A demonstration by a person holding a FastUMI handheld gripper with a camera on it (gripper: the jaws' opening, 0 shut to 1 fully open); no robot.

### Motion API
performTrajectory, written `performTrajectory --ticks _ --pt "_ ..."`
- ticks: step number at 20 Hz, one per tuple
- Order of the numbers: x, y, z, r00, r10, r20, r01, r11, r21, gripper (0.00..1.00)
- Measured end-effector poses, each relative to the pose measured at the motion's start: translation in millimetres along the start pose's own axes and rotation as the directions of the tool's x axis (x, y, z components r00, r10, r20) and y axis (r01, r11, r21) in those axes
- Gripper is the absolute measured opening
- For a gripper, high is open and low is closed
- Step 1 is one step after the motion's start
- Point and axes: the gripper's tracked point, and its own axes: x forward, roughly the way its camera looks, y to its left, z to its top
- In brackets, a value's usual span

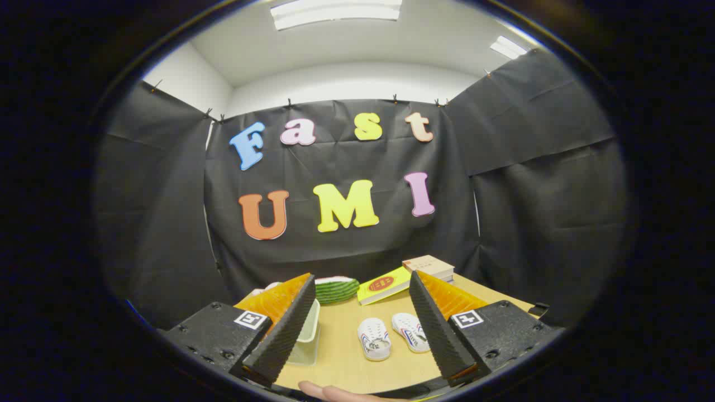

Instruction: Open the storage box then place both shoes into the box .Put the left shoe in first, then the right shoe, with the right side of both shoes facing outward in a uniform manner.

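Fingers: gripper [360, 326] spread wide, holding nothing.
Hidden: storage box [306, 335] partly behind left finger.
Shoes: white pair [394, 335], side by side between fingers on table [341, 357].

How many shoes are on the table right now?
2. One white shoe lies between the open gripper fingers; the other shoe sits touching or nearly touching its right side, partly behind the right finger.

Two shoes [394, 336] between spread fingers of gripper [360, 329]: white with blue-and-red side stripes. Storage box [306, 338], left: translucent pale green. Tabletop [341, 357]: light wood tone. Far side: watermelon-slice object [335, 289], green rind with dark stripes, pink top; yellow book [384, 285] with red round mark; tan book [429, 266].
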Motion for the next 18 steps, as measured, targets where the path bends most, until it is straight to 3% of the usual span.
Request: performTrajectory --ticks 7,12,18 --pt "-1.5 9.2 -19.9 0.998 0.044 -0.04 -0.045 0.999 -0.023 1.0" --pt "18.1 -1.4 -46.9 0.992 0.028 -0.123 -0.032 0.999 -0.026 1.0" --pt "45.9 7.9 -104.9 0.958 0.109 -0.267 -0.119 0.993 -0.022 1.0"
